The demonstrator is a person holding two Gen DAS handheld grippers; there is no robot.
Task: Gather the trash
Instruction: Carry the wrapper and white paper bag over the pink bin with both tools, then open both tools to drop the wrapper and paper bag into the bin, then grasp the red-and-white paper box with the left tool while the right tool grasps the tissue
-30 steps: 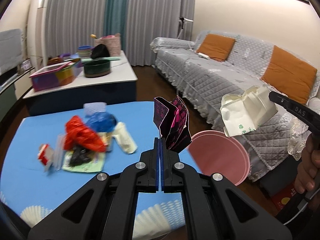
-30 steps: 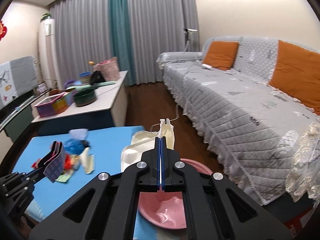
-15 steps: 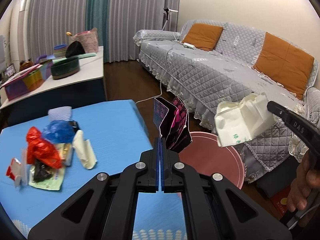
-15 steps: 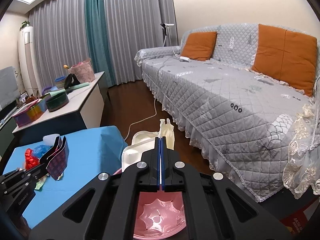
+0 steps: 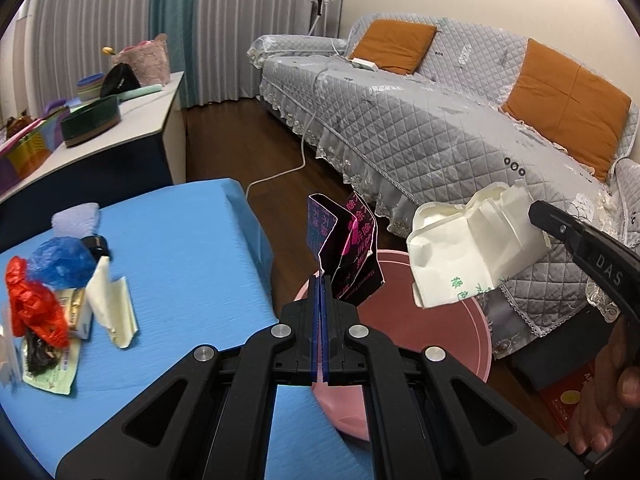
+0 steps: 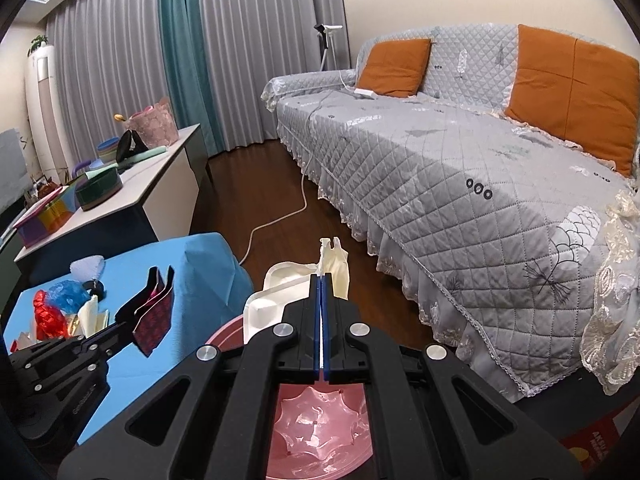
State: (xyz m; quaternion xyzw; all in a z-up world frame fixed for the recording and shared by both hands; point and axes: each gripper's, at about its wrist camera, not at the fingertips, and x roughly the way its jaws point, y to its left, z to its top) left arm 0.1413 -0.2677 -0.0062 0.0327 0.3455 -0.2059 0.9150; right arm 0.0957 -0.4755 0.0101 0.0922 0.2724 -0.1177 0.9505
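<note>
Both claws are clamped tight on a piece of trash each, and over the last second they've swung away from the pile and over to the bin. The left claw (image 5: 320, 280) has its jaws fully closed on the bottom edge of a dark wrapper with pink print (image 5: 346, 248), which sticks up just ahead of the tips. The right claw (image 6: 322, 280) is shut the same way on a crumpled cream paper carton (image 6: 280, 292), which hangs off to its left and slightly ahead.

A second ago the pink basin (image 5: 432, 320) was only peeking in on the right of the left wrist view. Now it sits right under and just beyond the left claw, and in the right wrist view you can see straight down into it below the jaws. The blue counter (image 5: 180, 248) has slid off to the left of both claws.

I'd say the carry is basically done and the drop is next. The carton looks well over the basin. The wrapper seems nearer the basin's rim on the counter side, so it might need a touch more reach first.

The remaining trash pile (image 5: 52, 292), with its red and blue bags and paper scraps, sits on the counter well to the left of the left claw, so there are more trips to go.
</note>
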